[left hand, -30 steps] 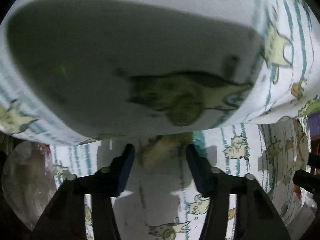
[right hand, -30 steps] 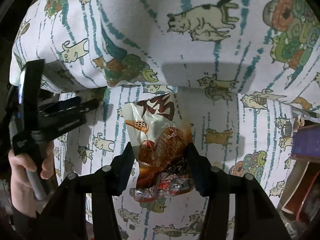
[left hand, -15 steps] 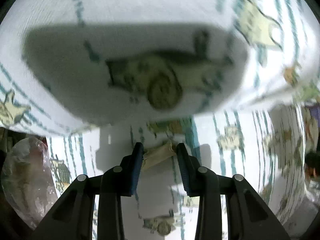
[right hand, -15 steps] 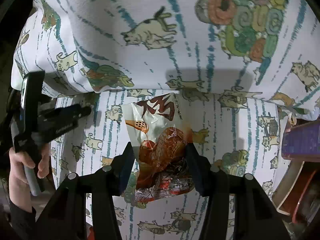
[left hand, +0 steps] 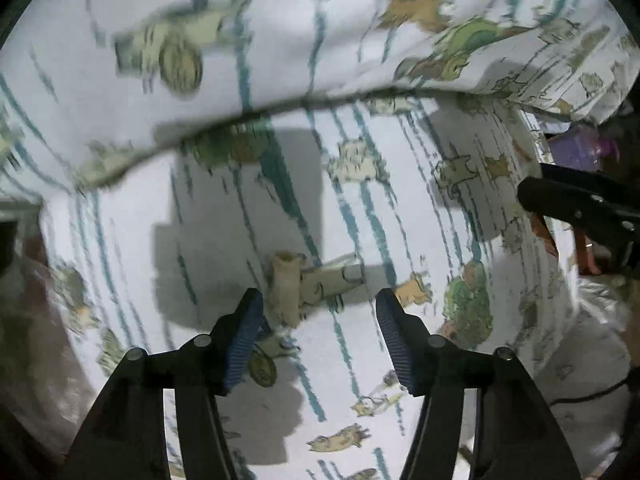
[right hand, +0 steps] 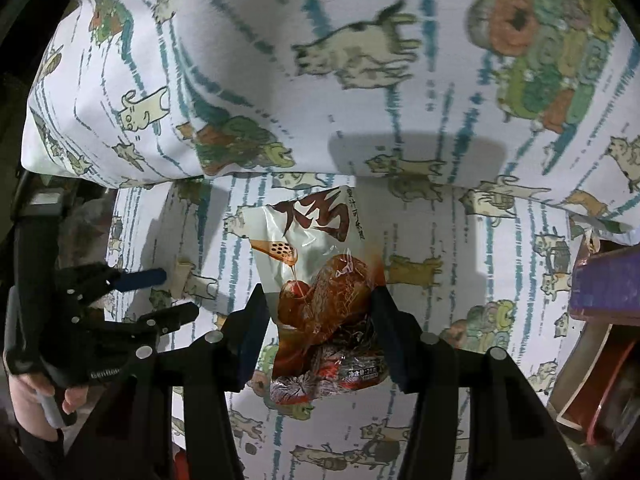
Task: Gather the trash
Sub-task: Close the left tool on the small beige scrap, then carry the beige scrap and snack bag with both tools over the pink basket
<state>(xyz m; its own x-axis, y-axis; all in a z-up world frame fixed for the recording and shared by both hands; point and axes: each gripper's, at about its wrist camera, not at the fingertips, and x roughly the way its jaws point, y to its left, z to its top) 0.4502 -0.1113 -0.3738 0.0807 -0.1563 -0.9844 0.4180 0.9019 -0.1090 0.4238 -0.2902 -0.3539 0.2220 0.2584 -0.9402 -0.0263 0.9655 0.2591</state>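
A snack packet (right hand: 320, 280), white on top with a red-brown picture, hangs between the pads of my right gripper (right hand: 318, 308), which is shut on it above the cat-print sheet (right hand: 440, 320). My left gripper (left hand: 320, 308) points down at the sheet (left hand: 224, 216) and its jaws are opening. A small beige scrap (left hand: 285, 288) sits between them, close to the left pad, with a wide gap to the right pad. In the right wrist view the same scrap (right hand: 182, 276) lies just past the left gripper (right hand: 164, 296), which a hand (right hand: 32, 396) holds.
A pillow in the same cat print (left hand: 280, 40) overhangs the sheet at the top, also across the right wrist view (right hand: 360, 60). A purple box (right hand: 600, 276) and a red-rimmed container (right hand: 588, 380) stand off the right edge. A blurred clear bag (left hand: 28, 320) is at the left.
The left gripper drew back from under the pillow, closed on the beige scrap, then spread its jaws again. The right gripper keeps its hold on the packet and has barely moved.
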